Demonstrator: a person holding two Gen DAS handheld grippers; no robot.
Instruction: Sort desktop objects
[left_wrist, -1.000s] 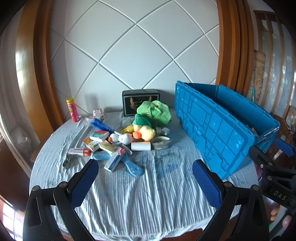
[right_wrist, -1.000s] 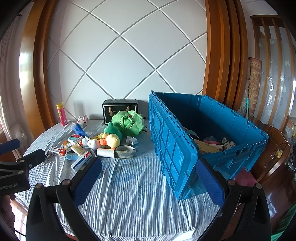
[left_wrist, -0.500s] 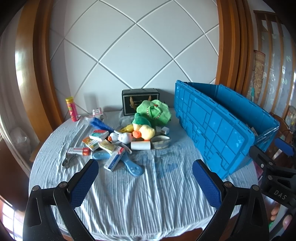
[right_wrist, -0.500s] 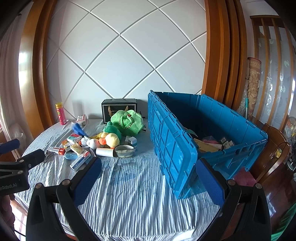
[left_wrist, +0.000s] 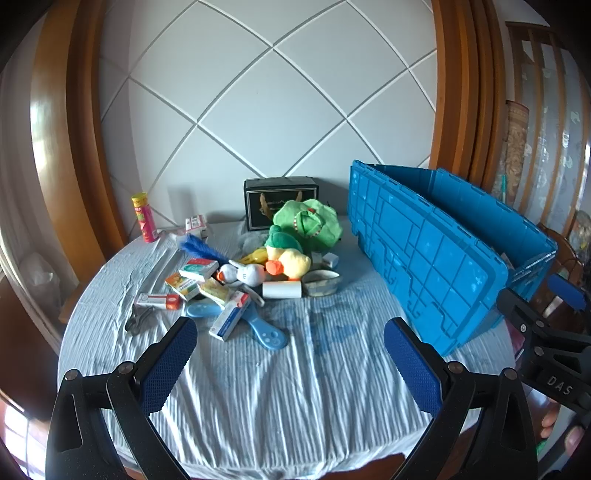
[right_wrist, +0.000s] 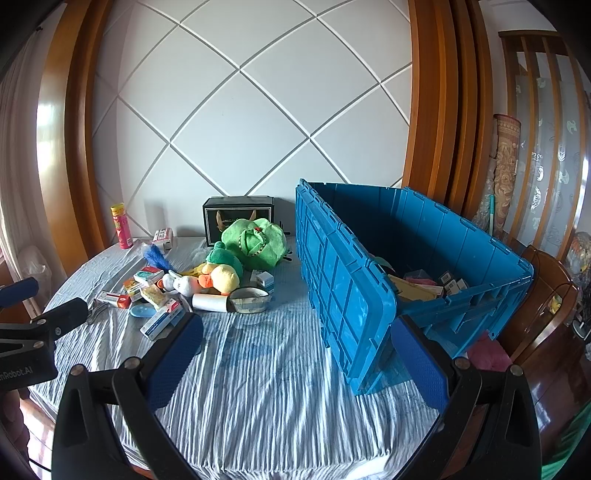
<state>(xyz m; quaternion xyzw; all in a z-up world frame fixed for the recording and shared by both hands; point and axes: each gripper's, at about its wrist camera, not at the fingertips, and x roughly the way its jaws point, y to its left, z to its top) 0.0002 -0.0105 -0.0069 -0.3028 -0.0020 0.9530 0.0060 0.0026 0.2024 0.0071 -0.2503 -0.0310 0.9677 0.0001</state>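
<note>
A pile of small objects lies on the round table: a green plush, a yellow duck plush, a white roll, small boxes and a blue brush. A big blue crate stands on the right with several items inside. My left gripper is open and empty, well in front of the pile. My right gripper is open and empty, in front of the crate's near corner. The pile also shows in the right wrist view.
A black box stands at the back by the wall. A pink and yellow tube stands at the back left. The striped tablecloth covers the table. Wooden chairs stand to the right of the crate.
Both views have shifted very slightly; the grippers stay open and nothing on the table has moved.
</note>
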